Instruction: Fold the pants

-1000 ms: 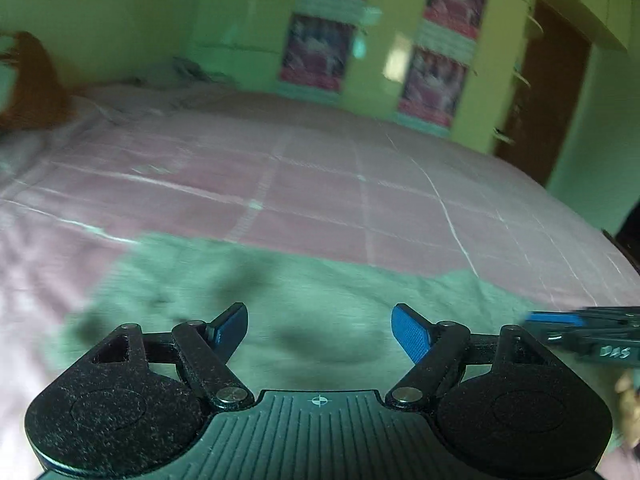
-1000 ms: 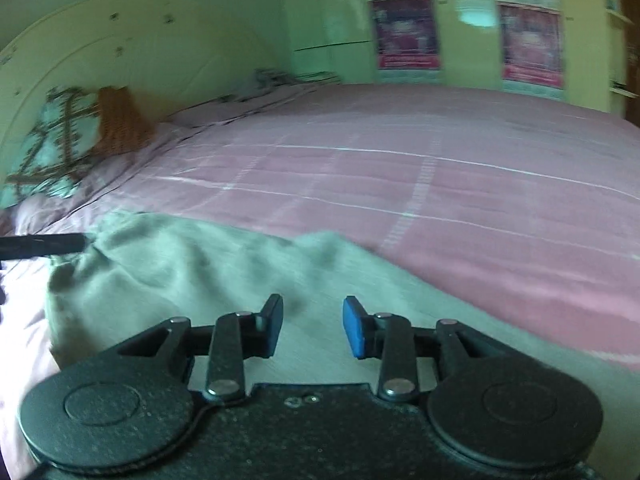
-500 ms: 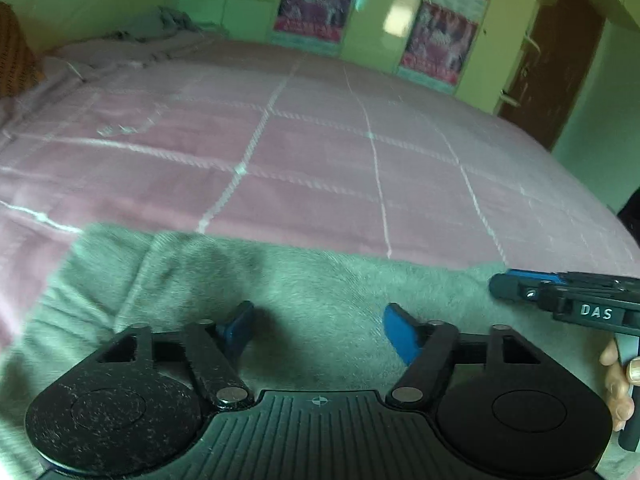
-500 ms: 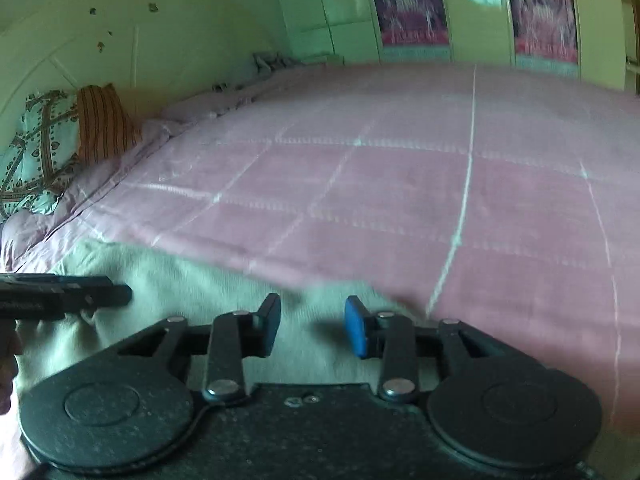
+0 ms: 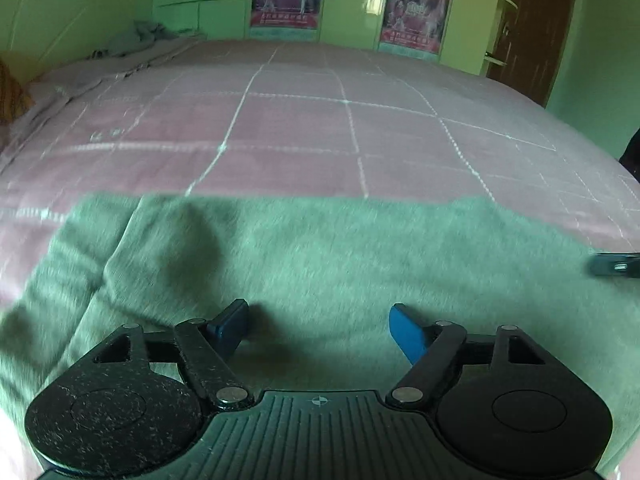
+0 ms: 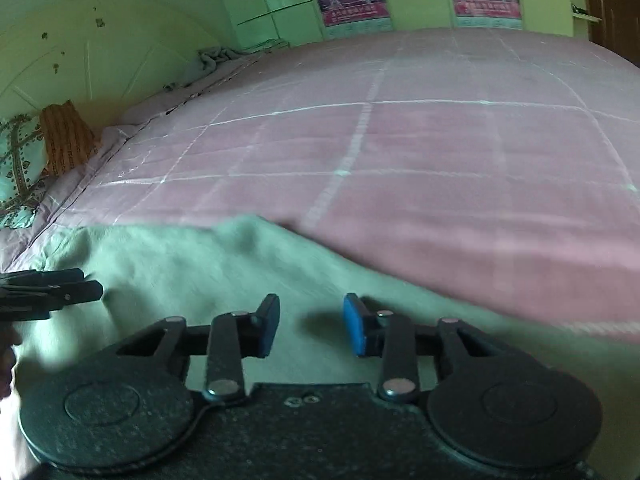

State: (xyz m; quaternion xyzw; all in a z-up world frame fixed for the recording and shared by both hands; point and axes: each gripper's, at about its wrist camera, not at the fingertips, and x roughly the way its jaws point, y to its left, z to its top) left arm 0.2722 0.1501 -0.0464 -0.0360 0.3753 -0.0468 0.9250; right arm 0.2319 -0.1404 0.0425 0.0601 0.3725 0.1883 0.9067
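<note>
Green pants (image 5: 320,264) under left gripper (image 5: 318,326) (jaws apart), pink bedspread (image 5: 320,128) beyond

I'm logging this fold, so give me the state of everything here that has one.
Pants: spread flat on the bed, wrinkled at the left end, not gripped.
Left gripper: jaws open, over the pants, empty.
Right gripper: jaws open, over the pants, empty.
Door: shut.
</note>
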